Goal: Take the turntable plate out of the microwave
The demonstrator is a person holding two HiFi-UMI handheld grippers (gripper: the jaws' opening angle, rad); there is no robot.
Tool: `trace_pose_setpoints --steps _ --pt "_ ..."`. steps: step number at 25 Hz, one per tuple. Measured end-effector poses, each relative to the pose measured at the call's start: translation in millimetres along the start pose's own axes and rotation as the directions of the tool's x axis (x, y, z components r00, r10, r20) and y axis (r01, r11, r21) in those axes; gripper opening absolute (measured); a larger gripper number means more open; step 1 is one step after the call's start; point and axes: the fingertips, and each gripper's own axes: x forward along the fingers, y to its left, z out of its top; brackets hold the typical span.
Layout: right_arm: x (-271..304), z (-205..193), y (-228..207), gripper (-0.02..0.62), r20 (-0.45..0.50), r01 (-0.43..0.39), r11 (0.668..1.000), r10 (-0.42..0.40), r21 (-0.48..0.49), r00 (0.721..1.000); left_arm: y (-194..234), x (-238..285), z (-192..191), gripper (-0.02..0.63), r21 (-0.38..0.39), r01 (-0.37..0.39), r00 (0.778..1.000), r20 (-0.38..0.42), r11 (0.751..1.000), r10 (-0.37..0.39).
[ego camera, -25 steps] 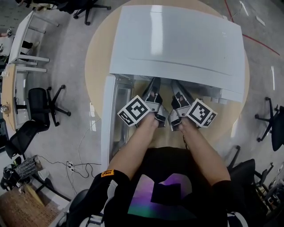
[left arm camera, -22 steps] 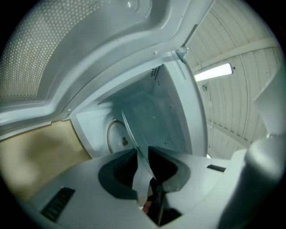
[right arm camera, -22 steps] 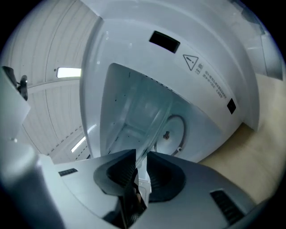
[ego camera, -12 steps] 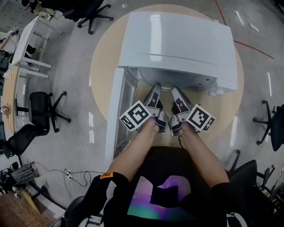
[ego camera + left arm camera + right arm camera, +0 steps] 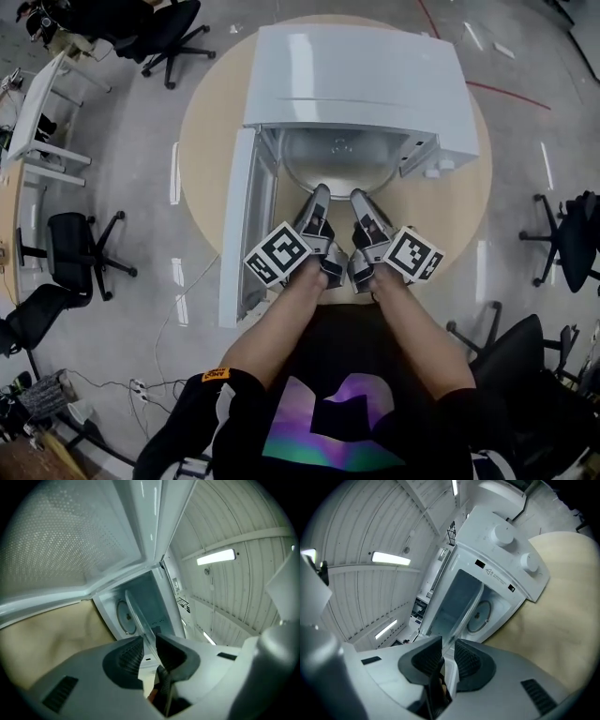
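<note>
Left tongs [image 5: 149, 646] are pinching the near rim of the glass turntable plate [image 5: 342, 167], jaws narrowed to the thickness of the glass. Right tongs [image 5: 447, 653] are doing the same just beside them, also closed on the rim. The plate is sitting at the mouth of the white microwave [image 5: 356, 75]. Its near edge is in both tongs and the rest is lying back into the open cavity. The door [image 5: 239, 234] is hanging wide open on the left, and the whole unit is standing on the round wooden table [image 5: 208, 122]. The round recess on the cavity floor [image 5: 480, 616] is showing bare past the plate.

Risks, as I'm judging them:
- Both grips are landing close together on one edge, so most of the plate is hanging out beyond them. Smooth glass against the ribbed pads [image 5: 131, 654] is probably prone to pivoting or sliding out, and a drop onto the table or floor is likely meaning breakage.
- The far edge may be drooping as it clears. Drooping could be clipping the cavity sill and jolting the plate loose.
- One hand pulling faster than the other is twisting the glass between the jaws and loosening both holds.
- Drifting left is bringing the plate edge against the open door.
- Squeezing harder to make up for a slip is risking a chipped rim.

Can't tell whether the far edge is already clear of the cavity.
</note>
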Motion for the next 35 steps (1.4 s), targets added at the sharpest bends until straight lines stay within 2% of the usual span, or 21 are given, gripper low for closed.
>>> trace_pose_setpoints --steps 8,14,23,35 --pt "-36.1 -11.4 9.0 0.083 -0.029 -0.037 0.999 0.037 0.018 0.999 -14.6 -32.0 -22.1 0.12 0.013 -0.006 0.999 0.042 1.0 0.005" --pt "-79.2 -23.0 7.6 0.083 -0.086 -0.063 0.998 0.064 0.013 0.994 -21.3 -64.2 -58.9 0.12 0.008 -0.036 0.995 0.089 0.999 0.035" --pt "-140.3 -47.7 -19.0 0.083 -0.143 -0.041 0.999 0.044 0.026 0.989 -9.7 -99.5 -123.0 0.124 0.003 -0.082 0.992 0.092 0.997 0.081" --pt "-175.8 -67.1 -52.3 0.084 -0.182 -0.017 0.999 0.026 0.047 0.983 11.0 -114.6 -169.3 0.127 -0.004 -0.127 0.987 0.099 0.992 0.126"
